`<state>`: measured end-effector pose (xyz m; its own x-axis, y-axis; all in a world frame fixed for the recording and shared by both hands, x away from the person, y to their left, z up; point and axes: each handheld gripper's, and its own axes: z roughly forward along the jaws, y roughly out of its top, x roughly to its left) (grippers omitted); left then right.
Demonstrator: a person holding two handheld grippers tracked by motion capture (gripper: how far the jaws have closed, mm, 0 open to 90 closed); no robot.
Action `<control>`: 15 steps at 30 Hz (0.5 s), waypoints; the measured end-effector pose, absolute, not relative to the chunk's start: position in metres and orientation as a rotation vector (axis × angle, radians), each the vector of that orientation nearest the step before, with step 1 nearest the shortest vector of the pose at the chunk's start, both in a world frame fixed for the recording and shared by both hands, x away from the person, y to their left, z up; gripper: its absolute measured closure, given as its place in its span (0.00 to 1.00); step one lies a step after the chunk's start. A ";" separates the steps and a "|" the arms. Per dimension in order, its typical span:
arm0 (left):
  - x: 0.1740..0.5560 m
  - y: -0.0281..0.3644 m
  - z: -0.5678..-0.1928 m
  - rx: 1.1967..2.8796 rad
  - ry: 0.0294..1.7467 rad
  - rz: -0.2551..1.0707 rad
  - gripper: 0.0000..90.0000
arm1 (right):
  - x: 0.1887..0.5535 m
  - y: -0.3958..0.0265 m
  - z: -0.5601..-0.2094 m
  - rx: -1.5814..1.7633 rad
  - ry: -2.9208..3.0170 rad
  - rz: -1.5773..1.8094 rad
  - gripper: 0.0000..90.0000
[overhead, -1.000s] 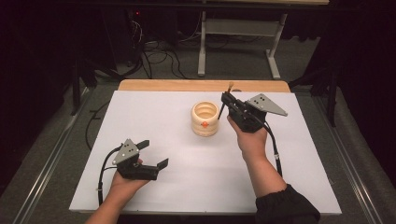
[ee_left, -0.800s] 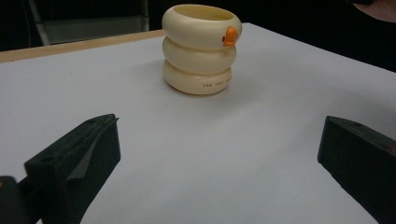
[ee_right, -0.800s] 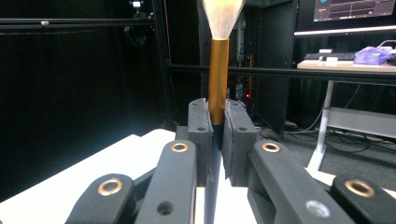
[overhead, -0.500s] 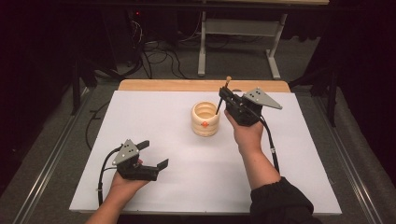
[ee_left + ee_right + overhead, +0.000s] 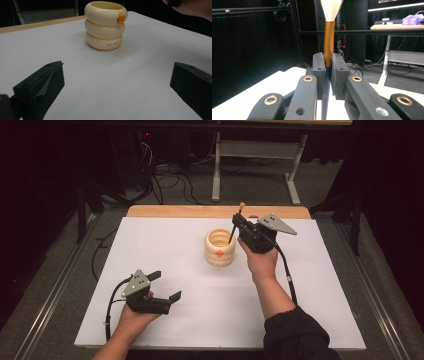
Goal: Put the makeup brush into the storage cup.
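Ample bare table (image 5: 320, 285) around cup (image 5: 220, 247)

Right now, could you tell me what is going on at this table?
A person works with two hand-held grippers. The right gripper is shut on a brush, bristles up, with its dark handle end angled down into the cream ring-shaped cup in the middle of the white table. The brush is not released. The left gripper rests open near the front edge, holding nothing, its jaws pointed towards the cup.

Brush (image 5: 328, 37) upright, lower end in cream ringed cup (image 5: 220, 247).
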<state>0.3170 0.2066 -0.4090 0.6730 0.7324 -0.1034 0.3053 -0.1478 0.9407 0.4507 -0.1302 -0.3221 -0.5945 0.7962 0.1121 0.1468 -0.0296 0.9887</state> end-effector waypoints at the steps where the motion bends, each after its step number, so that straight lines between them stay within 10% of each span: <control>1: 0.317 0.207 -0.409 1.734 0.840 0.461 0.00 | 0.451 -0.130 -0.323 1.000 1.749 1.673 0.95; 15: 0.317 0.209 -0.408 1.717 0.838 0.455 0.00 | 0.457 -0.122 -0.335 1.019 1.792 1.636 0.95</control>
